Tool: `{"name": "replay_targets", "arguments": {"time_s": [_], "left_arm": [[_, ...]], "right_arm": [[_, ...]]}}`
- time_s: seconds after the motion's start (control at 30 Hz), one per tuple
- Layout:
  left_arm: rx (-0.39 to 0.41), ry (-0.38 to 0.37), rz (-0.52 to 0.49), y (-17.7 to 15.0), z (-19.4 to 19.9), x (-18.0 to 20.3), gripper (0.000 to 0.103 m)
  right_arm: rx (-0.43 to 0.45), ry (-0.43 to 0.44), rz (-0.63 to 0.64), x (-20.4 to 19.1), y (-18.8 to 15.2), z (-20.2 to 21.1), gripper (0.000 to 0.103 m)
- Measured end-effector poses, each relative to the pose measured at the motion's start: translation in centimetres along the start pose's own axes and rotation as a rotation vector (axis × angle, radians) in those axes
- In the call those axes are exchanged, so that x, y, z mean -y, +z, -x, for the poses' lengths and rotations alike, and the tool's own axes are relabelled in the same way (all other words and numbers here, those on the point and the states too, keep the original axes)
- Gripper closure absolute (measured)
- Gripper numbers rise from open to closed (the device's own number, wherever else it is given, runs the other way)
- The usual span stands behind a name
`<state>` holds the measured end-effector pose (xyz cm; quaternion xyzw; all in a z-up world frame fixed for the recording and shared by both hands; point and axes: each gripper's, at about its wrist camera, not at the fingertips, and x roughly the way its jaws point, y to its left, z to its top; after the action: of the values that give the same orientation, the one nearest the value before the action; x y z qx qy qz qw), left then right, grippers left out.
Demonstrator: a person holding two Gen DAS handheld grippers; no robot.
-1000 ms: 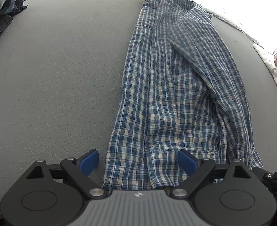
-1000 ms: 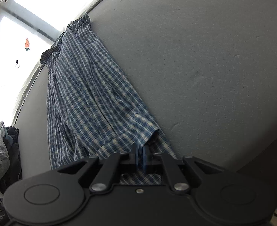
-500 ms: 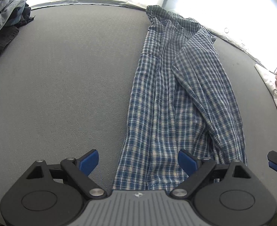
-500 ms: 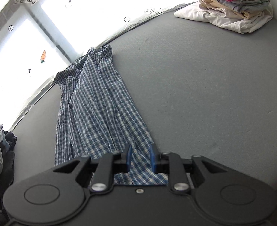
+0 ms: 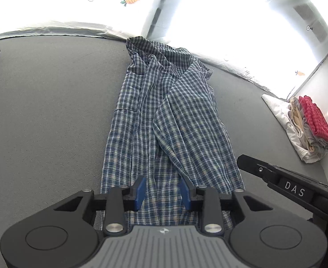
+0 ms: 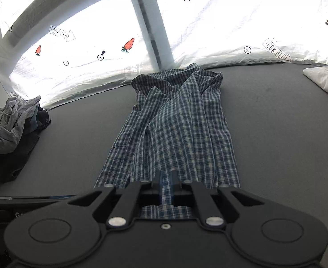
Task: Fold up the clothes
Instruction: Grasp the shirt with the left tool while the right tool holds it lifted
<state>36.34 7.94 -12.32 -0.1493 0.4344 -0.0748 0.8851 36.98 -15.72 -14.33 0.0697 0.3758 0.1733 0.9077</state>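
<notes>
Plaid shirt (image 5: 164, 120) lies lengthwise on the grey table (image 5: 52, 116), collar end at 12 o'clock by the bright window sheet (image 5: 230, 29), hem end at 6 o'clock under both grippers; fabric bunched in long folds, one panel lapped diagonally over the middle.

Left gripper (image 5: 162, 193): blue pads (image 5: 139, 193) partly spread and closing; shirt hem lies in the gap between them; pads do not visibly press the cloth yet.

Right gripper (image 6: 165, 188): jaws nearly together and closing, a narrow strip of the plaid hem pinched between the pads; shirt runs away from it toward 12 o'clock; in the left wrist view the right gripper's black body enters from 4 o'clock, just beside the shirt's right edge.

Folded stack (image 5: 306, 127) with a red piece on top sits at 3 o'clock in the left wrist view, well apart from the shirt; loose grey and dark pile of clothes (image 6: 9, 134) at 9 o'clock in the right wrist view, also well apart.
</notes>
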Motion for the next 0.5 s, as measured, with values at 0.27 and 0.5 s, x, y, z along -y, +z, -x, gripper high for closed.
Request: {"name": "replay_targets", "arguments": {"time_s": [0.27, 0.5], "left_arm": [[-0.036, -0.059, 0.022, 5.2, -6.8, 0.2, 0.07], [-0.07, -0.067, 0.083, 9.5, -13.2, -0.4, 0.069]], "right_arm": [[-0.082, 0.0, -0.01, 1.5, 3.5, -7.8, 0.096], [-0.136, -0.011, -0.058, 3.8, 6.6, -14.1, 0.096]]}}
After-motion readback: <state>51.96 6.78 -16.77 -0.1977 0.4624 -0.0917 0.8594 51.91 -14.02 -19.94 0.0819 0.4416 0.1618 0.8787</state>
